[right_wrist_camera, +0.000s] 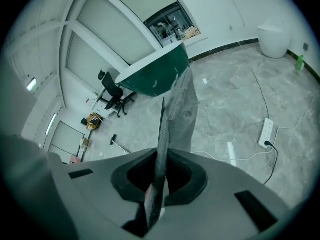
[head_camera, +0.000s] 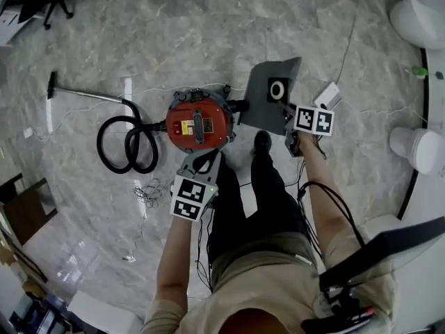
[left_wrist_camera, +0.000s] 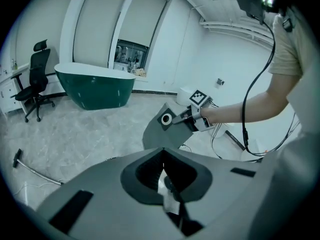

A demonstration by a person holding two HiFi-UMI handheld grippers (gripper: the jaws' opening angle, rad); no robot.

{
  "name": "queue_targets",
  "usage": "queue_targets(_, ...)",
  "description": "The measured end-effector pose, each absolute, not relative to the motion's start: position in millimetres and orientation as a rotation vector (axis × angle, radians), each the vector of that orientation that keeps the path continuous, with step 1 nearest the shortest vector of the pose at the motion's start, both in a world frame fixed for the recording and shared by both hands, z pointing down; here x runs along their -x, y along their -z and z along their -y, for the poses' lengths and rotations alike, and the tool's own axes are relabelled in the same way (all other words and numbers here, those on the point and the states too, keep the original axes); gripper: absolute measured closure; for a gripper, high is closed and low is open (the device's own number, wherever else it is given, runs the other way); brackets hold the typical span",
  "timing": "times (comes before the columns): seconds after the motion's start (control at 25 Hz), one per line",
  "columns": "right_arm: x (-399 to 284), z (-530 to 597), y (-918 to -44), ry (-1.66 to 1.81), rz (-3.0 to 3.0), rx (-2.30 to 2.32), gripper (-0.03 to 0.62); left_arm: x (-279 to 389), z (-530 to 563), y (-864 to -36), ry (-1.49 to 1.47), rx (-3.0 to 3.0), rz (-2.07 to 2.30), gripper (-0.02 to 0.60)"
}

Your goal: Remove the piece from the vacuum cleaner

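Grey bag (head_camera: pixel 261 110), right tool (head_camera: pixel 285 108) outstretched

Matt cloth bag (head_camera: pixel 262 108), glossy stone floor (head_camera: pixel 208 33)

"Where is there room round the vacuum cleaner (head_camera: pixel 198 124)?"

"The floor (head_camera: pixel 208 26) beyond it is bare. The coiled hose (head_camera: pixel 128 145) lies just beside it on the left, with the wand (head_camera: pixel 87 94) further out."

"And on the right?"

"The grey bag (head_camera: pixel 272 96) hangs there, above the person's shoe (head_camera: pixel 262 141). A power strip (head_camera: pixel 328 96) lies beyond, and loose cables (head_camera: pixel 149 192) lie nearer."
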State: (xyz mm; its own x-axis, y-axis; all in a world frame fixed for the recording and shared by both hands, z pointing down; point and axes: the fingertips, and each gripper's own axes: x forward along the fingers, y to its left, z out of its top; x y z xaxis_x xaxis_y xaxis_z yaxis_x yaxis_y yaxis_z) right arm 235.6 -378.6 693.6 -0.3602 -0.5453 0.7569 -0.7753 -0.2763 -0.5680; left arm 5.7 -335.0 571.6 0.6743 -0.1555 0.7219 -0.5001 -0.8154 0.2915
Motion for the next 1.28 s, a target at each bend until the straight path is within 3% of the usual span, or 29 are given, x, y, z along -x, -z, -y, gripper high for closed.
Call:
queue_targets(0.8,-176.8,348.9,-487.9,-1.42,2.006,-1.471,0.572,52.2,344.6,-388.0,-0.72,-2.584,0.75,0.577)
queue_targets(1.28,-141.7,298.5,-455.7,-1.353,2.102,-1.498,0.572,70.1,311.6,-368.9,-0.668,-2.649,0.704,0.577)
